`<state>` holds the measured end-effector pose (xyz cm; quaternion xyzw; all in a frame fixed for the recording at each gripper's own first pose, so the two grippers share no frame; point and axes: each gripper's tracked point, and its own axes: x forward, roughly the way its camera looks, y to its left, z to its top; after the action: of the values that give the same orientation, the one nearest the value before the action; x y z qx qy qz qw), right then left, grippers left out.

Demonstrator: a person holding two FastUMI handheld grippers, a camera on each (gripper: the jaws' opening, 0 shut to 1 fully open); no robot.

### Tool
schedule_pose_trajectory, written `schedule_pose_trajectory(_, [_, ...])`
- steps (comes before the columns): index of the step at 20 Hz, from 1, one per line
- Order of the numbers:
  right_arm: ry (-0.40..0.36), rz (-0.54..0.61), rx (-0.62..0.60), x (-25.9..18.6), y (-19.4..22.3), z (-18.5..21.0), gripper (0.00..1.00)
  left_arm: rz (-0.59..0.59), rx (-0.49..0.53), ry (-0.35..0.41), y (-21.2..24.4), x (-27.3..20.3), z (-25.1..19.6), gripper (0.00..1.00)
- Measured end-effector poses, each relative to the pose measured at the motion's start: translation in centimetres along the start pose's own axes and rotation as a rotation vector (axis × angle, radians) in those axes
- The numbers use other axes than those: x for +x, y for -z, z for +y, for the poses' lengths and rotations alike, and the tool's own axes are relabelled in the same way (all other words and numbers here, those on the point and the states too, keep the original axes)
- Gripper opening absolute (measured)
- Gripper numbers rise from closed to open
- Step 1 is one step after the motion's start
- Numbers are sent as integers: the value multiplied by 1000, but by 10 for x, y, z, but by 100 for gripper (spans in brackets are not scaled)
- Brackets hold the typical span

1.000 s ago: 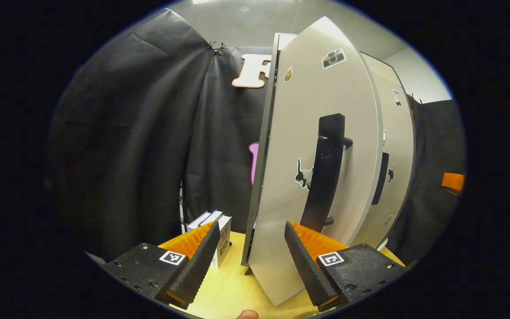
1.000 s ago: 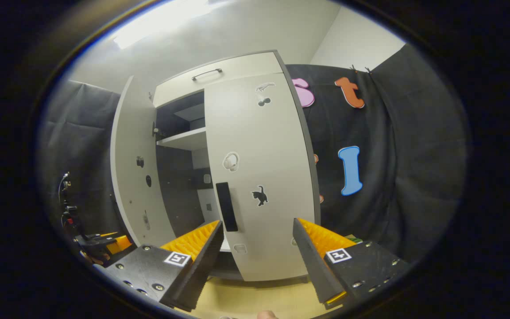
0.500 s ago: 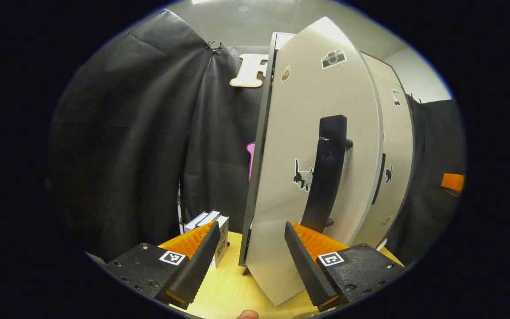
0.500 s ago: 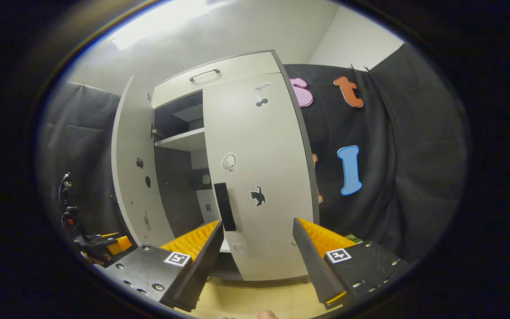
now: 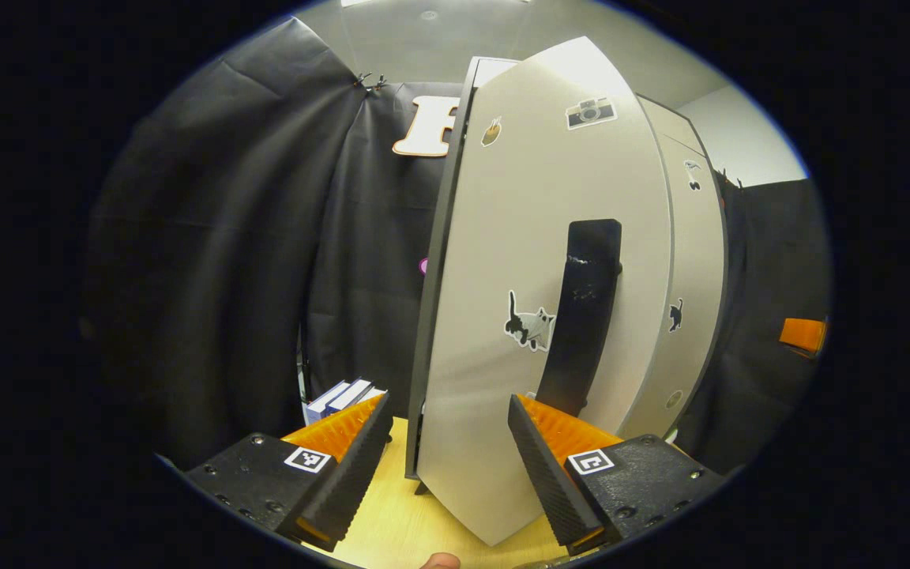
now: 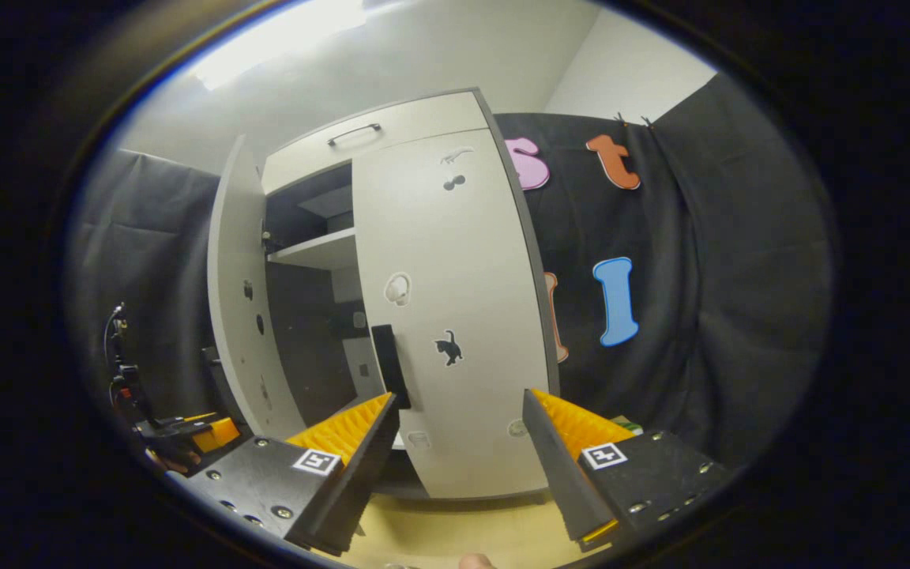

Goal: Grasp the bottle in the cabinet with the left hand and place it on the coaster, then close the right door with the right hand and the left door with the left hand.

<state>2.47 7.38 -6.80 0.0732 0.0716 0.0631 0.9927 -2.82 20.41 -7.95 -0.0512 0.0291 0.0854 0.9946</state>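
Observation:
In the left gripper view, the cabinet's left door (image 5: 518,261) stands partly open right in front of me, pale grey with stickers and a long black handle (image 5: 585,316). My left gripper (image 5: 447,411) is open, and the door's lower part lies between its fingers. The right door (image 5: 692,261) shows behind it. In the right gripper view, the right door (image 6: 455,316) looks flush with the cabinet, with a black handle (image 6: 389,365). The left door (image 6: 238,300) stands ajar, leaving a dark gap and a shelf (image 6: 321,251). My right gripper (image 6: 460,403) is open and holds nothing, a short way back from the cabinet.
A few books (image 5: 340,397) stand on the wooden tabletop (image 5: 392,514) left of the cabinet. A drawer front with a thin handle (image 6: 354,133) tops the cabinet. The left gripper (image 6: 190,435) shows at the lower left in the right gripper view. Black cloth walls surround everything.
The left door has swung further toward the cabinet, and the gap beside the right door has narrowed. Both grippers stay open; the right one has drifted slightly.

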Motion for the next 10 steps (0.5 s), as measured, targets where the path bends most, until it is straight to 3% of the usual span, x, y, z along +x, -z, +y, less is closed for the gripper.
schedule_pose_trajectory(3, [6,-5,1,-1,-3,-4,91,-6,-1,33,-3,7,-15,93])
schedule_pose_trajectory(4, [8,-7,-1,-2,-3,-6,95,-10,-1,43,-5,9,-20,93])
schedule_pose_trajectory(8, [18,-12,-2,-4,-7,-14,95,-23,4,82,-11,18,-41,93])
schedule_pose_trajectory(10, [25,-14,-3,-5,-8,-19,91,-27,6,97,-13,20,-49,94])
